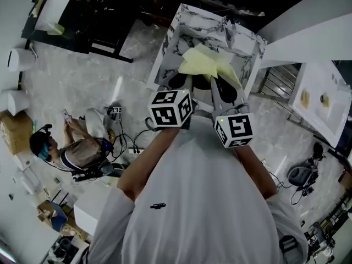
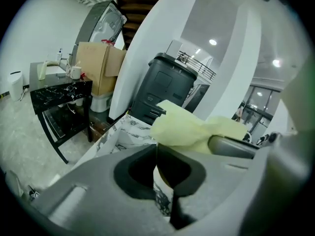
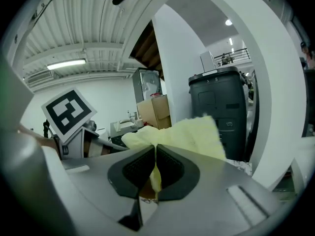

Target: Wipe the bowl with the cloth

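Closest in, at the bottom of the head view, two bare forearms (image 1: 154, 153) reach out from a white shirt (image 1: 203, 202). Each ends in a white cube printed with black square markers: two cubes, two grippers. Of these, the left gripper (image 2: 156, 147), matte grey plastic with dark rubbery pads, has its jaws clamped on a thin brownish edge that reads as the rim of the bowl (image 2: 161, 173). The rest of the bowl is hidden under the cloth (image 3: 187, 136). The right gripper (image 3: 155, 149) has its ribbed black pads pinched tight on a fold of that single cloth. It is soft, pale yellow and crumpled, and it fans out above the jaws just beyond the left gripper's tips, at upper centre of the head view. Beneath both sits one table (image 1: 192, 21) with a white, grey-veined marble pattern. Farther off, the left gripper view shows one dark lidded bin (image 2: 167, 85) at centre and a brown cardboard box (image 2: 96, 65) at upper left. What they hold cannot be seen.
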The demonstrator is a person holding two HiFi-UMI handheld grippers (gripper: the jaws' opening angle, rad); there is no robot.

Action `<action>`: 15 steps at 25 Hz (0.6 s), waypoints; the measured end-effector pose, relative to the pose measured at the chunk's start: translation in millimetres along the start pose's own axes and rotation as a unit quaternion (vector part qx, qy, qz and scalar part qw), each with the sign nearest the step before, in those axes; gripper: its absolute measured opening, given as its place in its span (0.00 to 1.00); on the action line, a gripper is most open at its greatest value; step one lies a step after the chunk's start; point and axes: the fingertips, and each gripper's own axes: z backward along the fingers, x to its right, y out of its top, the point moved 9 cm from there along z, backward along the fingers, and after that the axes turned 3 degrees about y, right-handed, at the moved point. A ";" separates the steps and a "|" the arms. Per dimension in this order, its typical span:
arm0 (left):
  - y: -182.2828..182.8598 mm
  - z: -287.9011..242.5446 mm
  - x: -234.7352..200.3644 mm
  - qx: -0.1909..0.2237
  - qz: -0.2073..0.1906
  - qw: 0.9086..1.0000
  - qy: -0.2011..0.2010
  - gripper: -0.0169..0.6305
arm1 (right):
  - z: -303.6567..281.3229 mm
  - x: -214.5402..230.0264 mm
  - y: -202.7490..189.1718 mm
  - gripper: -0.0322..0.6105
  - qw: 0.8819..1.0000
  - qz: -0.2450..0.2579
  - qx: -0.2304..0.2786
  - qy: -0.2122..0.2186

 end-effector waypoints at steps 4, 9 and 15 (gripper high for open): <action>0.8 12.0 5.5 0.014 -0.035 0.999 0.004 0.05 | -6.8 -2.1 -6.7 0.07 0.999 0.009 -0.046 0.006; 0.3 18.1 18.6 0.024 -0.083 0.996 0.002 0.06 | -13.7 0.1 -14.4 0.07 0.994 0.017 -0.106 -0.003; -1.6 21.1 27.5 0.031 -0.088 0.996 -0.012 0.06 | -20.7 4.9 -10.1 0.07 0.990 0.039 -0.132 -0.007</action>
